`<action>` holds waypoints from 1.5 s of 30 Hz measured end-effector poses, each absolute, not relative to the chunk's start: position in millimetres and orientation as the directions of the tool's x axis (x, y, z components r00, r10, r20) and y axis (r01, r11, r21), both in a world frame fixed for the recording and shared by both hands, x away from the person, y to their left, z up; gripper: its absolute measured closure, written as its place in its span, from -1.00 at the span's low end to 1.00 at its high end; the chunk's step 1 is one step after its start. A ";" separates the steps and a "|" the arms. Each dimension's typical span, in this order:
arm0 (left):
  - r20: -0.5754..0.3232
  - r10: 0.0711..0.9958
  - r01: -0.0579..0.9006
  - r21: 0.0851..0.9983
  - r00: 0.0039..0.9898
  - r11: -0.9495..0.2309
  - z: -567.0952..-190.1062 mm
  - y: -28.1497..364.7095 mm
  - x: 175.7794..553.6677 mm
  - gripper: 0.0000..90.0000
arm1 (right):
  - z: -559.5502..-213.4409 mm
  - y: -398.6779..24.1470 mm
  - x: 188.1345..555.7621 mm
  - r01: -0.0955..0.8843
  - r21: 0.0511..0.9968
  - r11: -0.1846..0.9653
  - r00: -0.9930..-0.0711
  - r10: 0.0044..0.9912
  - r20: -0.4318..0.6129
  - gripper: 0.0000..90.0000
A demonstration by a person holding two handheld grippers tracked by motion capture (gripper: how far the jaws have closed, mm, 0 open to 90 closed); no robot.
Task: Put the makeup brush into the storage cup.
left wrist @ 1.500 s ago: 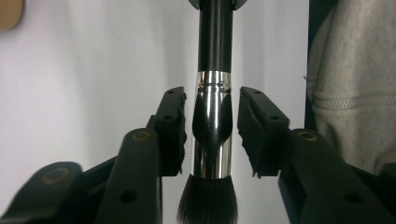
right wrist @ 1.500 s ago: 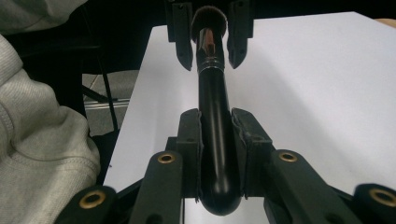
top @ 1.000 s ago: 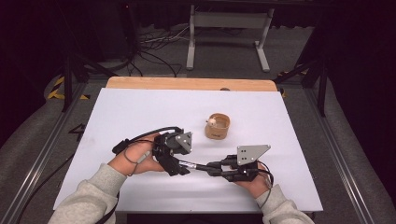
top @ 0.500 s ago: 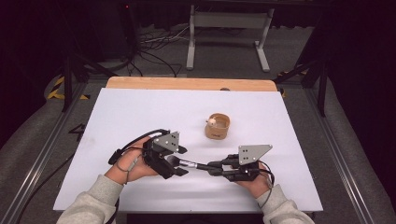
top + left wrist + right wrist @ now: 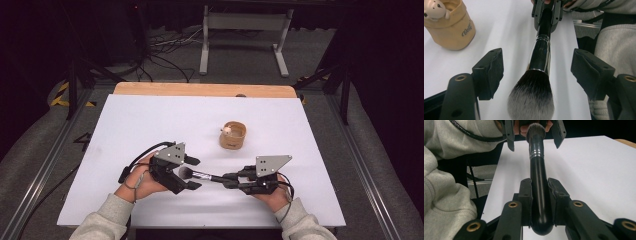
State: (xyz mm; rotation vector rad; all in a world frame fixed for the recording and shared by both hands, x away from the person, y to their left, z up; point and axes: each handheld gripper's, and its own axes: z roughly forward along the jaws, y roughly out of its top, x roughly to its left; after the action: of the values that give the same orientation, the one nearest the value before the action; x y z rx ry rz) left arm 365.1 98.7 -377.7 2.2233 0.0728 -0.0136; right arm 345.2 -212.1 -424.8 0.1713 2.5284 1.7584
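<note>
We see a makeup brush (image 5: pixel 202 175) with a glossy black handle, silver ferrule and dark white-tipped bristles, held level above the white table (image 5: pixel 150 120). Its handle end sits clamped in the right gripper (image 5: pixel 540 195), bristles between the left gripper's (image 5: pixel 536 72) parted jaws.

A tan cup (image 5: pixel 233 136) holding a small bear figure (image 5: pixel 227 131) stands on the white table (image 5: pixel 150 120).

You are sitting at a white-topped table (image 5: pixel 150 120) with a strip of bare wood (image 5: pixel 200 89) running along its far edge. Grey carpet (image 5: pixel 385 165) is lying on both sides — metal rails (image 5: pixel 40 170) are flanking the table. Beyond it, a grey metal stand (image 5: pixel 245 35) is standing on the floor beside tangled black cables (image 5: pixel 165 55), and yellow-and-black tape (image 5: pixel 62 95) is marking the left — the room behind is sitting in darkness.
</note>
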 end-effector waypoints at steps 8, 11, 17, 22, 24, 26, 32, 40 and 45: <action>-0.034 0.046 0.053 0.829 0.998 -0.557 -386.9 103.2 364.8 -0.42 | -425.5 -211.5 345.0 0.056 0.937 0.346 -0.992 0.122 0.015 0.66; -0.037 0.038 0.051 0.843 0.999 -0.536 -389.3 104.0 365.4 -0.45 | -425.8 -211.5 344.9 0.058 0.938 0.343 -0.992 0.121 0.017 0.66; -0.033 0.024 0.041 0.866 0.999 -0.499 -393.8 105.1 366.4 -0.46 | -426.5 -212.3 344.9 0.057 0.939 0.339 -0.992 0.122 0.016 0.66; -0.053 0.024 0.058 0.870 0.998 -0.489 -397.6 105.9 367.6 -0.37 | -426.3 -212.2 344.6 0.059 0.940 0.337 -0.992 0.122 0.018 0.66; -0.070 0.012 0.067 0.875 0.997 -0.480 -399.3 106.6 368.1 -0.25 | -426.7 -211.5 344.7 0.058 0.937 0.344 -0.992 0.124 0.016 0.66; -0.077 0.003 0.069 0.876 0.997 -0.477 -399.8 107.5 368.8 -0.13 | -426.9 -211.3 344.8 0.060 0.937 0.343 -0.992 0.124 0.018 0.66; -0.092 -0.011 0.075 0.874 0.996 -0.479 -399.5 110.3 369.5 0.22 | -427.4 -212.0 345.3 0.062 0.940 0.337 -0.992 0.122 0.022 0.66; -0.096 -0.023 0.074 0.876 0.995 -0.476 -398.7 112.9 370.1 0.48 | -428.3 -210.8 345.3 0.053 0.944 0.327 -0.995 0.101 0.021 0.66; -0.096 -0.042 0.064 0.871 0.994 -0.487 -398.7 113.0 370.1 0.52 | -429.3 -210.7 345.5 0.049 0.943 0.329 -0.995 0.094 0.019 0.65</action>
State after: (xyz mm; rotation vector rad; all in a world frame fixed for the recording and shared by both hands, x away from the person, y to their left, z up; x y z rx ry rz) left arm 370.1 113.0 -398.7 2.0752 0.0154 -0.1257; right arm 345.5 -210.7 -429.3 0.1360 2.5287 1.7923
